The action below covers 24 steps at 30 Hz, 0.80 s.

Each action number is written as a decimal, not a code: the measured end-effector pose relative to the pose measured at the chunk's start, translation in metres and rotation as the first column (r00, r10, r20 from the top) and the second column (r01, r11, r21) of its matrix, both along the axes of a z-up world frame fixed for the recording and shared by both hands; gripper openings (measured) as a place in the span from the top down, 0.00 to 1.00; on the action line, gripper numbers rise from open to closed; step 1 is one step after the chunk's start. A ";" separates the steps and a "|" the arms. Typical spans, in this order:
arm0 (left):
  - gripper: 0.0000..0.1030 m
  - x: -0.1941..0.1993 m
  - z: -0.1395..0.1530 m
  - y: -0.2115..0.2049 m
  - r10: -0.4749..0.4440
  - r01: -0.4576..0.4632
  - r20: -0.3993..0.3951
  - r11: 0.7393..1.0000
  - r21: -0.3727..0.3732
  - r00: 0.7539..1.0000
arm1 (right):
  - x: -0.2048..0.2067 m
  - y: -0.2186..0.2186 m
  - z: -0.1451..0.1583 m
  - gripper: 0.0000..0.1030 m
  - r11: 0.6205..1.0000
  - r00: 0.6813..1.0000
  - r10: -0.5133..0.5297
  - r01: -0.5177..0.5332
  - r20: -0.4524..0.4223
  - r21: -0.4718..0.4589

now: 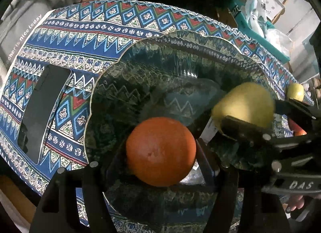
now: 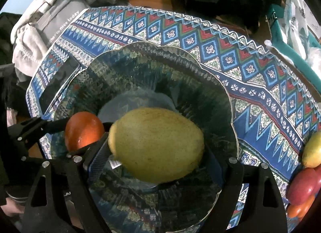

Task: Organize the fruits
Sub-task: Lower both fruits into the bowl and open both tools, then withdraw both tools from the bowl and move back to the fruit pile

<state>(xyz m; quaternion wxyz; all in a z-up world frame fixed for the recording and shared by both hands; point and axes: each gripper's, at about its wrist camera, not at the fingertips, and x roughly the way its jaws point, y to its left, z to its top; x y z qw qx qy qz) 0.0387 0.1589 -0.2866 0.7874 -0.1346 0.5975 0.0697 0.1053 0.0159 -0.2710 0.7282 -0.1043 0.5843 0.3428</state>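
A clear scalloped glass bowl (image 1: 152, 56) (image 2: 180, 72) stands on a blue patterned cloth (image 1: 80, 32). In the left wrist view my left gripper (image 1: 161, 158) is shut on an orange (image 1: 160, 144), holding it over the near side of the bowl. In the right wrist view my right gripper (image 2: 156, 148) is shut on a large yellow-green pear (image 2: 156, 142) over the bowl's middle. Each view shows the other hand: the pear (image 1: 244, 100) in the right gripper (image 1: 260, 112), and the orange (image 2: 82, 128) in the left gripper (image 2: 80, 134). Both grippers point steeply down.
A flat black object (image 1: 40, 108) lies on the cloth left of the bowl. More fruit sits at the cloth's right end: a yellow-red fruit (image 2: 313, 150), a red apple (image 2: 303, 185) and small orange pieces (image 2: 301, 209). Grey clothing (image 2: 40, 28) and a teal item (image 1: 260, 32) border the table.
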 end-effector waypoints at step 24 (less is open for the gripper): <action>0.28 -0.009 0.081 -0.027 -0.047 0.041 0.167 0.998 0.038 0.985 | -0.004 -0.053 0.105 0.19 0.989 0.966 -0.136 0.120 0.221 0.085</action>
